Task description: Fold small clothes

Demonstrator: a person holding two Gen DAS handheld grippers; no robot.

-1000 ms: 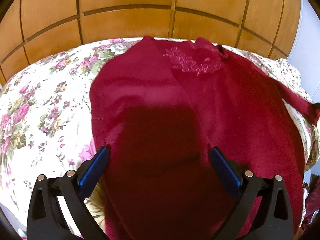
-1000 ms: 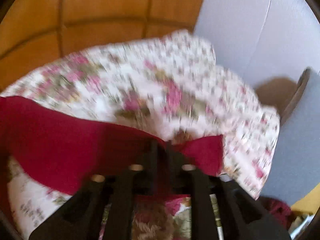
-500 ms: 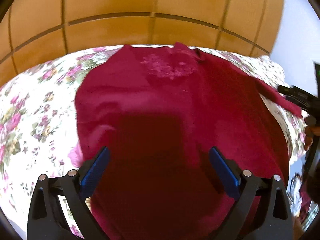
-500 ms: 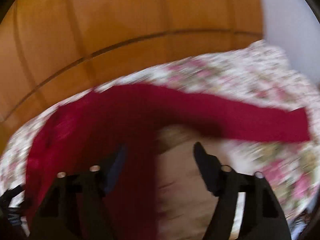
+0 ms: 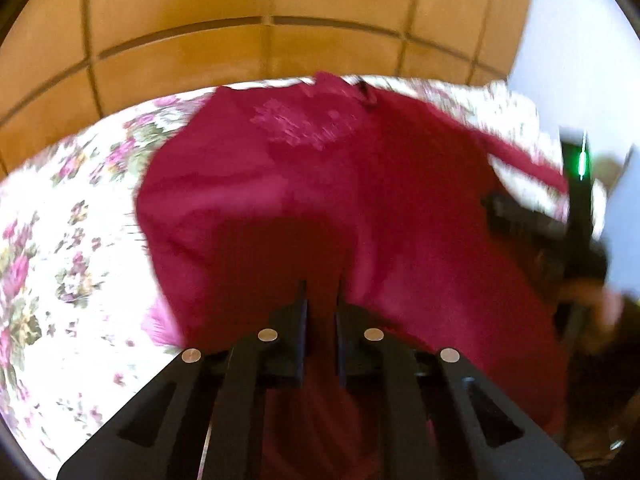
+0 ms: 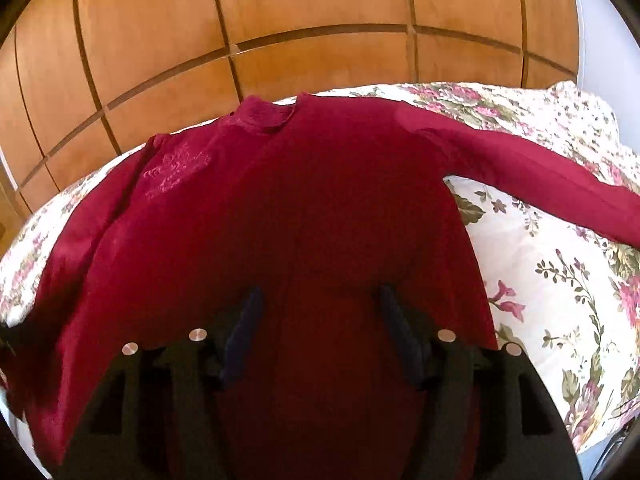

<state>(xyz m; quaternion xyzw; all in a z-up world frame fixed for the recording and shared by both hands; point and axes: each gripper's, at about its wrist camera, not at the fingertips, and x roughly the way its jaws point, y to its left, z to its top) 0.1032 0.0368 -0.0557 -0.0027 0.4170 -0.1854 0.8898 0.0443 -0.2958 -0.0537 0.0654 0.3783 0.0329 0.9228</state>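
One soft crimson top (image 6: 320, 216), spread flat on the floral bedspread (image 6: 540, 280) in front of the wooden panelling (image 6: 280, 20).

My left gripper (image 5: 321, 300) has its jaws pressed nearly together, pinching a fold of the cloth near the bottom hem; my right gripper (image 6: 320, 312) hangs spread over the body of the top, gripping nothing. I judge the fabric light and limp, a thin matte knit that will drape and bunch, not slippery and not fragile. Embroidery (image 6: 176, 168) roughens the chest; one long sleeve (image 6: 540, 176) trails out to the right. I judge hems, shoulder seams and the cuff the best holds, since mid-panel pinches would drag up wrinkles.
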